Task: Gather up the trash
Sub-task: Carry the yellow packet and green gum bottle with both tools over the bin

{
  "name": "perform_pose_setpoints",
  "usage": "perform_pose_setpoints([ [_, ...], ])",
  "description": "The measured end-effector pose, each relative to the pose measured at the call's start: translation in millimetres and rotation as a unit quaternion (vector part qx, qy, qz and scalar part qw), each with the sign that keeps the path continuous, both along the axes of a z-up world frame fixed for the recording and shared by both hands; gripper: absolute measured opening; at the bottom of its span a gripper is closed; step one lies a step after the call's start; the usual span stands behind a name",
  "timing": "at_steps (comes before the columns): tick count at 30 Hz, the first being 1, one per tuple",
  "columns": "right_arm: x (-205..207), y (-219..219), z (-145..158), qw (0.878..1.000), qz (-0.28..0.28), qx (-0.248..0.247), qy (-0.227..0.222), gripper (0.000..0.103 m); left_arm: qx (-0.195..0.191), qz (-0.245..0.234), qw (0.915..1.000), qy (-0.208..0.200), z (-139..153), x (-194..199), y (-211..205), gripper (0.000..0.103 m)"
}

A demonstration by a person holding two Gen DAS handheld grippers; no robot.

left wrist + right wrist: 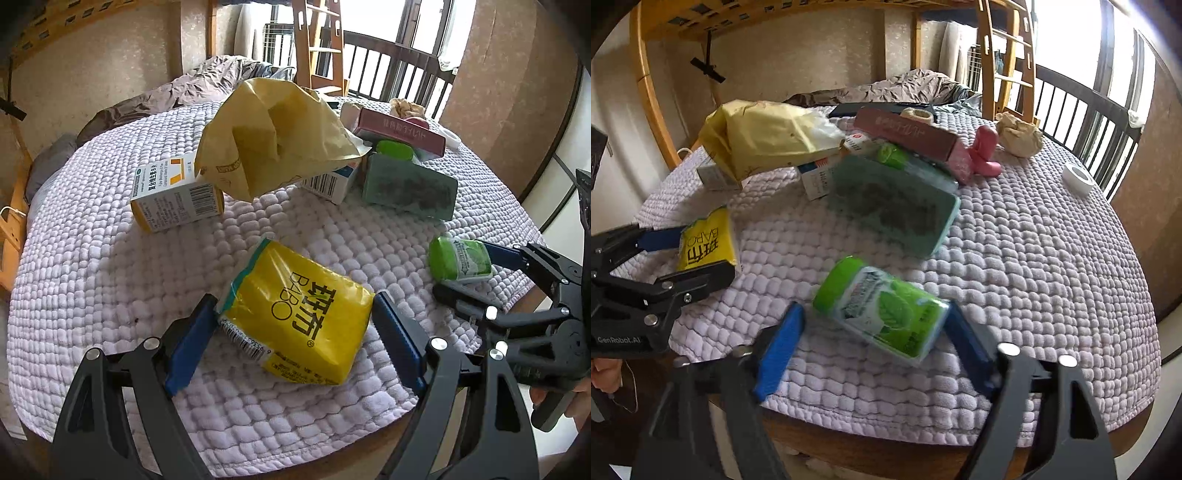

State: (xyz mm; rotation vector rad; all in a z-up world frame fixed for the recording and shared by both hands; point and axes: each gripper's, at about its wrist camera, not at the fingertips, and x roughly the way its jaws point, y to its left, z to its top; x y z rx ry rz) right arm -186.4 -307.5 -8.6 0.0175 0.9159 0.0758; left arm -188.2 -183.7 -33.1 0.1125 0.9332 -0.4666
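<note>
Right now the left gripper [293,332] straddles the yellow tissue pack [295,314], blue pads just touching its two sides; whether it has truly clamped, I cannot tell. Its long axis runs slantwise away from the fingers. Beside it, the right gripper [873,334] brackets the green gum bottle [882,308] lying on its side, jaws apart, cap pointing away to the left. Both rest on the quilted tablecloth [110,295]; each hand has its own item nearest.
</note>
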Motion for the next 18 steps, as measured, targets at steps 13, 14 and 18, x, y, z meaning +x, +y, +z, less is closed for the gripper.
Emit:
perform_pose_setpoints([
  [13, -29, -8, 18, 0.999, 0.019, 0.041, 0.005, 0.070, -0.006, -0.005, 0.9999, -0.006, 19, -23, 7, 0.086],
  [14, -33, -7, 20, 0.999, 0.020, 0.043, 0.005, 0.070, -0.007, -0.006, 0.9999, -0.006, 21, -26, 7, 0.086],
  [18, -49, -7, 28, 0.998, 0.026, 0.053, 0.004, 0.070, -0.014, -0.008, 0.9999, -0.005, 26, -38, 9, 0.086],
])
